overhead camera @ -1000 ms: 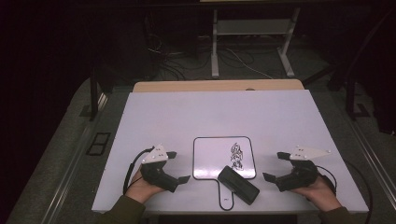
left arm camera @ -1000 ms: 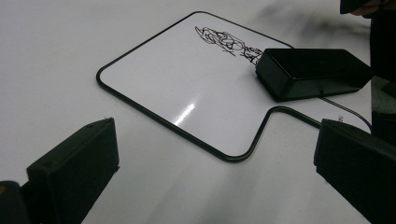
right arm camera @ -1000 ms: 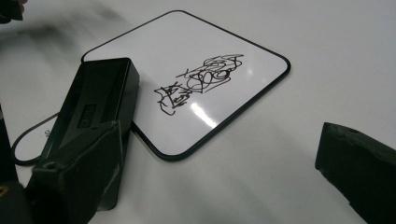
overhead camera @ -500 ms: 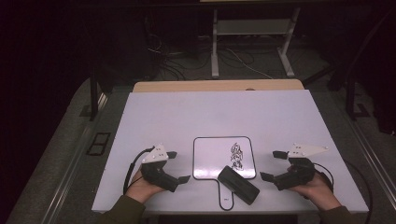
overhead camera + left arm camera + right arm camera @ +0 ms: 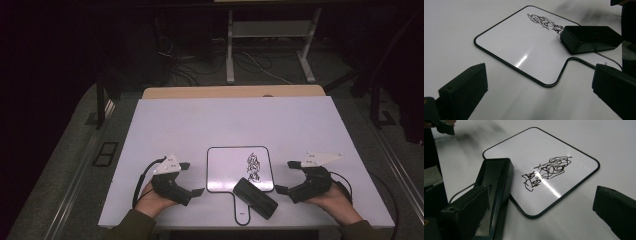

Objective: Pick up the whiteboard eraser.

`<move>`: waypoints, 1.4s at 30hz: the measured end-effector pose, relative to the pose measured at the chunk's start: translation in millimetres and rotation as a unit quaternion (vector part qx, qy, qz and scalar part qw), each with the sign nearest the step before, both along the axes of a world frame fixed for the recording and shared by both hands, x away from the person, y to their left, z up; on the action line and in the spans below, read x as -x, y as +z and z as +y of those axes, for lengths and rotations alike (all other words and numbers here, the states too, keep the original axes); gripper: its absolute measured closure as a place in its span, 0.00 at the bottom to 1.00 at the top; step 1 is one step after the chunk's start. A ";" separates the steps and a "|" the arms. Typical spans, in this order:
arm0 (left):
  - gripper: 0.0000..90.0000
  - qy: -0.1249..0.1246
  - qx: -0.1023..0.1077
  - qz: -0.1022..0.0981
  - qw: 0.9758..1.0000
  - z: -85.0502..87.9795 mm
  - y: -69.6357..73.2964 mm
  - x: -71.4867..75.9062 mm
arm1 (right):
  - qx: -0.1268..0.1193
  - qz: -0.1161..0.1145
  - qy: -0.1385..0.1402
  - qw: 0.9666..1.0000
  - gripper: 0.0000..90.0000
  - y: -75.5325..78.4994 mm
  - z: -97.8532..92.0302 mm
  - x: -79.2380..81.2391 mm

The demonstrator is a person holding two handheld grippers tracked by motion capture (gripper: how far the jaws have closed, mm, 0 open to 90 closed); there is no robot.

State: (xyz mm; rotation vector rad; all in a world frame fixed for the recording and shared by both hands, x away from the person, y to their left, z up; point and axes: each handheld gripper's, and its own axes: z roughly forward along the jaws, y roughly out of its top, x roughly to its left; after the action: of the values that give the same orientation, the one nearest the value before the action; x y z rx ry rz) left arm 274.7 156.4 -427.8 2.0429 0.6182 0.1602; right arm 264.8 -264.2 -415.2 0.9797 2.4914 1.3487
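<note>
Both claws sit wide open, gripping nothing: left gripper [image 5: 189, 179] and right gripper [image 5: 285, 176] flank the small white handled whiteboard with black scribble [image 5: 232, 170]; black rectangular eraser block [image 5: 255, 197] lies on the board's lower edge, nearer the right gripper, on the white table [image 5: 240, 120]

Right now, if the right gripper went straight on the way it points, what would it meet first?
Probably the black eraser: the right gripper, jaws open, points toward it, and it lies at the near corner of the small whiteboard. Depth is hard to judge.
</note>
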 end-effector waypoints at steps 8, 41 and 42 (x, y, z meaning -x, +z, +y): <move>0.00 0.002 0.001 -0.003 1.000 0.3 -0.1 0.0 | -0.005 -0.002 0.006 1.000 0.00 1.9 7.4 -4.4; 0.00 0.002 0.003 -0.006 1.000 -0.1 -0.6 0.5 | 0.015 0.005 0.059 0.998 0.00 1.3 53.6 -6.5; 0.00 0.002 0.003 -0.006 1.000 -0.1 -0.7 0.6 | 0.017 0.006 0.063 0.998 0.00 1.1 54.7 -6.6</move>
State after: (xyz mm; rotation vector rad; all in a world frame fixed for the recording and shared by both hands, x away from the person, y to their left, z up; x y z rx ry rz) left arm 274.1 156.3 -428.5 2.0334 0.6160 0.1725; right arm 271.4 -209.5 -414.1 0.8388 2.6156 1.3345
